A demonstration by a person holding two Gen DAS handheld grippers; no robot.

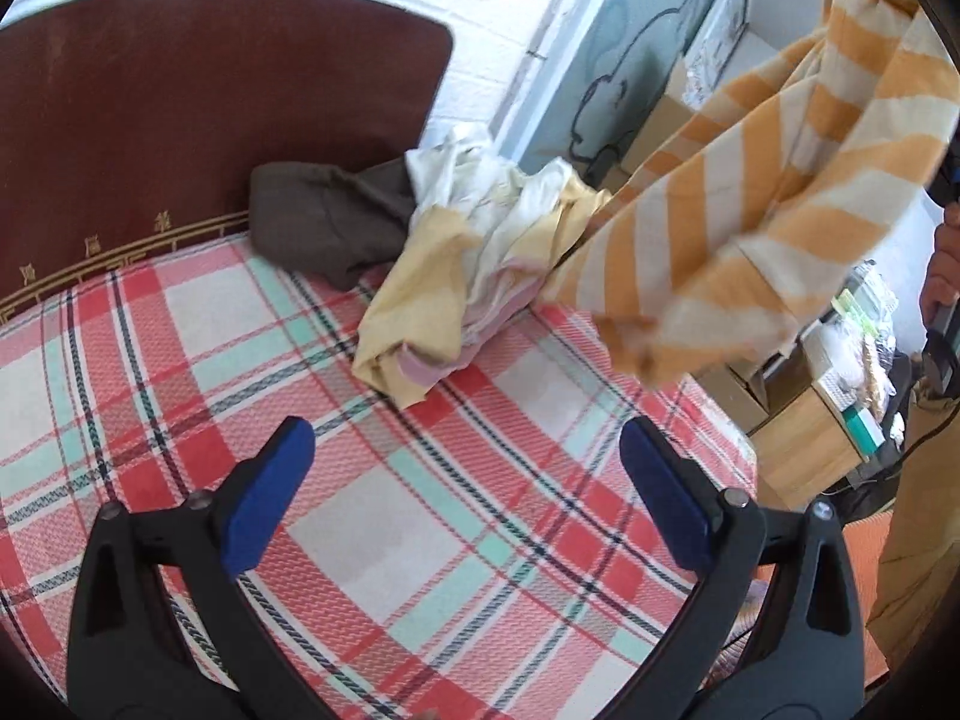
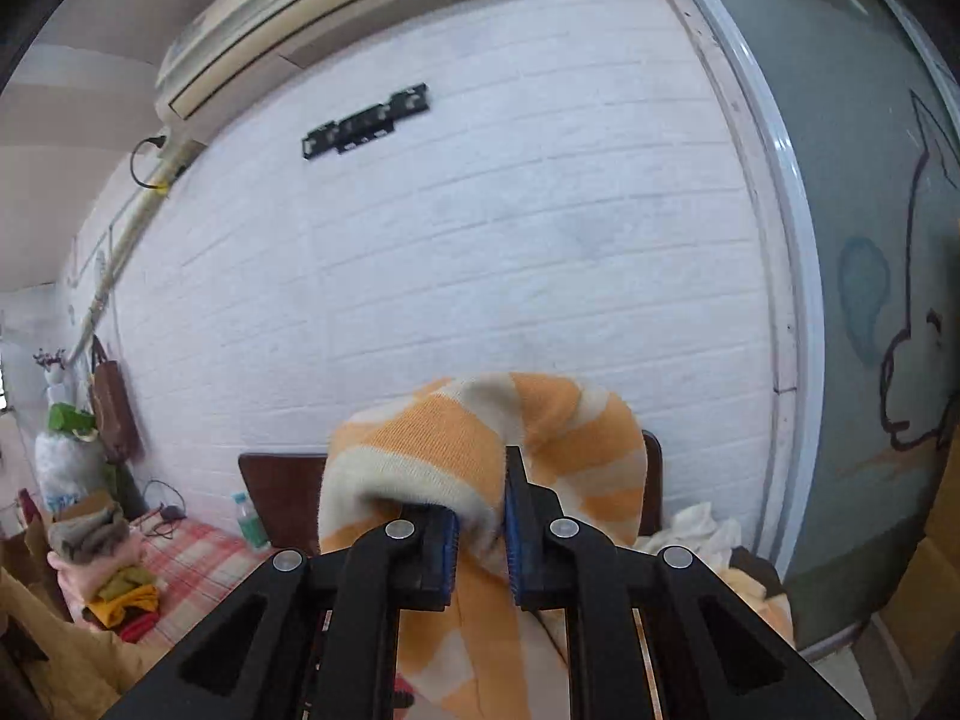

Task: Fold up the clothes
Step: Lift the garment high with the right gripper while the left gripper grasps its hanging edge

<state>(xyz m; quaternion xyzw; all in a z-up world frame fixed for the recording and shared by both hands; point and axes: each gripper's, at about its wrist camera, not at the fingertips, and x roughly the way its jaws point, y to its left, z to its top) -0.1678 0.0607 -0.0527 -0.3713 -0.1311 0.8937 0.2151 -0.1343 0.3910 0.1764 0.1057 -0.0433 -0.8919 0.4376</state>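
Your left gripper (image 1: pixel 467 483) sits nearest, its blue pads spread wide with nothing between them, hovering over the plaid bed cover (image 1: pixel 384 516); your right gripper (image 2: pixel 482 531) has its pads pinched tight on a fold of the orange-and-cream striped garment (image 2: pixel 480 438), which bulges over the fingertips and hangs down between the black arms; in the left wrist view that same striped garment (image 1: pixel 774 180) is lifted clear of the bed on the right, draping from the upper right corner down toward the cover, its lower end blurred; just beyond it, toward the far side of the bed, lies a crumpled pile of pale yellow and white clothes (image 1: pixel 474 252), with a dark brown garment (image 1: pixel 324 222) touching its left edge and resting against the dark red headboard (image 1: pixel 198 102); to the right of the bed stand wooden boxes (image 1: pixel 804 438) with small packets on top, too cluttered to read; in the right wrist view a stack of folded clothes (image 2: pixel 114 576) sits at the far left, and beyond everything a white brick wall (image 2: pixel 450 276) carries an air conditioner (image 2: pixel 324 6) high up.
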